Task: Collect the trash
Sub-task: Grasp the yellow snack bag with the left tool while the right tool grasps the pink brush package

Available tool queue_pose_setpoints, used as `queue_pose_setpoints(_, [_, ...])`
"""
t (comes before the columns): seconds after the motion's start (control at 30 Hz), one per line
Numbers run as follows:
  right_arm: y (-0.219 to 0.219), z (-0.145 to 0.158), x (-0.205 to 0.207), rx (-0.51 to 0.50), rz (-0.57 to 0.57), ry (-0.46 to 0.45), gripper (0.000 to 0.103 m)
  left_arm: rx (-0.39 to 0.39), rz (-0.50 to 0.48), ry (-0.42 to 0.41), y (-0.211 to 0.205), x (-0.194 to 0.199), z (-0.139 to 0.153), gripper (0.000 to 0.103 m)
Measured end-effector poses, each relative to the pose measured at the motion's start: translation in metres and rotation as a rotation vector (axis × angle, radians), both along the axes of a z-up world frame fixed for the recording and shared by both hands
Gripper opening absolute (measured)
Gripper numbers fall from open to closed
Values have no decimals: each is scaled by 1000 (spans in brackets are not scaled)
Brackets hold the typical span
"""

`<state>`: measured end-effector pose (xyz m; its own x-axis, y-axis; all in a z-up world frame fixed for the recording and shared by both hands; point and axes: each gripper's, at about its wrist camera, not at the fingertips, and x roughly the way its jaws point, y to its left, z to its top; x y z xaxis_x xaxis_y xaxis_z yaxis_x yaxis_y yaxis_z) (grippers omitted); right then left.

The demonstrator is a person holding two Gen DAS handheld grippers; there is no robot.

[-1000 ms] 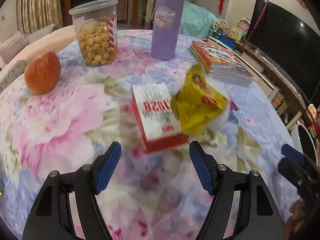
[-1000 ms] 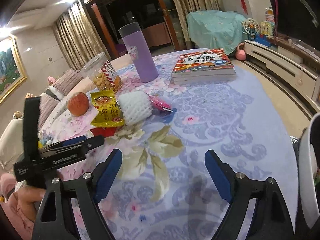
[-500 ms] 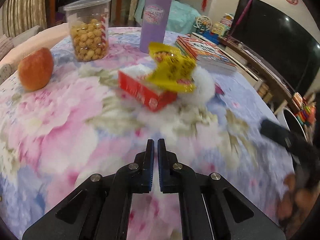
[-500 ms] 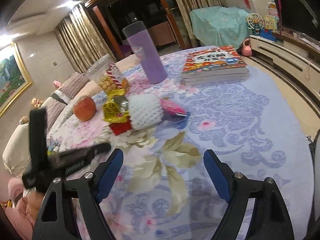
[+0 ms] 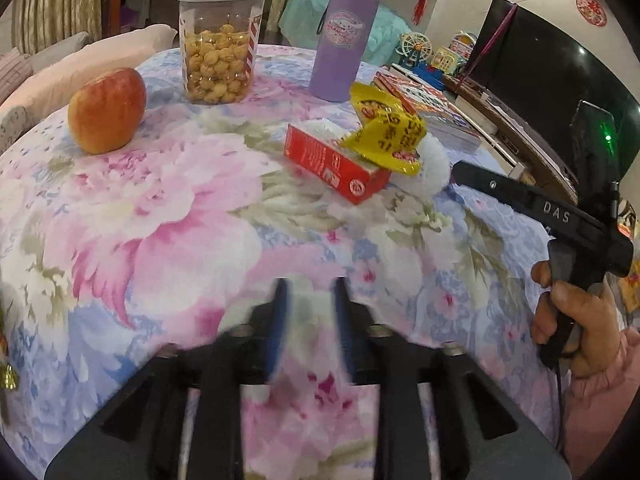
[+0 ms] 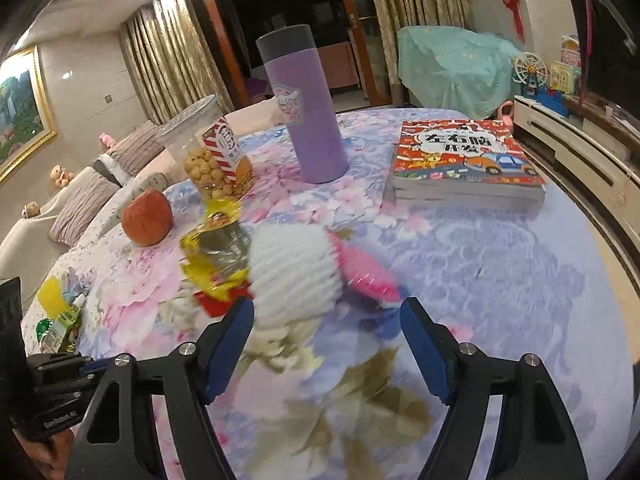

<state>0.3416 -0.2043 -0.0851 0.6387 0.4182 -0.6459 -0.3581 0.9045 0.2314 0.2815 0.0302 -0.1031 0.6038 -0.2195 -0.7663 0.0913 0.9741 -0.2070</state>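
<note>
Nothing looks collected yet: yellow wrapper [image 5: 390, 136], red box [image 5: 336, 164], foam net [image 6: 294, 274] and pink wrapper [image 6: 366, 270] lie mid-worktop [image 5: 160, 216]. Left hand-held gripper [image 5: 308, 300], reopening slightly, and right hand-held gripper [image 6: 326, 344], wide but narrowing, hold nothing.

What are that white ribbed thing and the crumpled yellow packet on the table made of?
The white ribbed thing looks like soft foam netting, matte, judging by its puffy mesh ribs; likely a fruit sleeve. The yellow packet looks like thin glossy plastic film: it creases sharply and, in the right wrist view, shows a silvery inner side.
</note>
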Motion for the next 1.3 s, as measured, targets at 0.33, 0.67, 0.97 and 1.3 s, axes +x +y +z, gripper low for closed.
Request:
queue_pose_setpoints(0.33, [13, -26, 51, 38, 139, 137, 0, -5, 1, -25, -7, 40, 11, 55])
queue_pose_setpoints(0.67, [-32, -14, 26, 126, 32, 103, 7, -6, 1, -182, -35, 74, 41, 68])
queue_pose_setpoints(0.97, [-17, -12, 48, 138, -3, 121, 51, -43, -46, -91, -31, 109, 16, 24])
queue_pose_setpoints(1.3, [21, -33, 79, 0, 8, 160, 41, -109, -97, -68, -32, 67, 23, 23])
